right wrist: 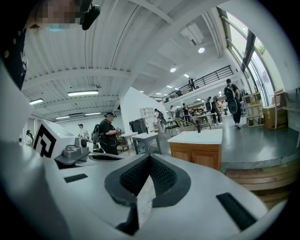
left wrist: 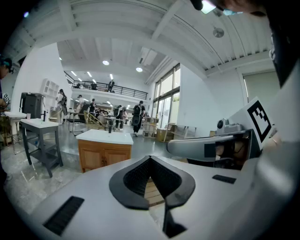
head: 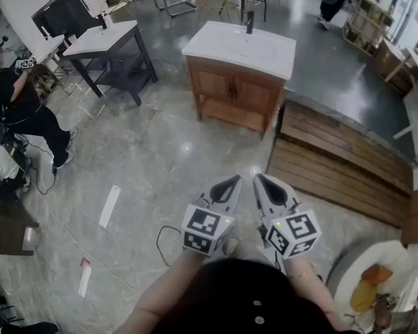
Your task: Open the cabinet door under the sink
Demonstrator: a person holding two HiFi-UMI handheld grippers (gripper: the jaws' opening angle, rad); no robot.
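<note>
Standing well back from the sink cabinet (head: 237, 102), the person holds both grippers side by side above the grey stone floor (head: 160, 165), pointing towards the cabinet.

Left gripper (head: 231, 182): jaws pressed together, nothing between them. Right gripper (head: 263, 181): jaws likewise pressed together and empty. The two grippers are near each other but apart.

The wooden cabinet stands at the far side of the floor, just beside the end of a slatted wooden platform (head: 335, 167). It carries a white sink top (head: 237, 46) with a dark faucet (head: 249, 21) at its rear edge. Both cabinet doors (head: 217, 82) sit flush with the front (closed, as the head view and both gripper views show). Neither gripper touches the cabinet.

Towards the floor's left edge, a person in black clothing (head: 17, 103) stands near a dark-framed table (head: 109, 56) with a white top. A white strip (head: 110, 205) lies on the floor between that person and the grippers.
</note>
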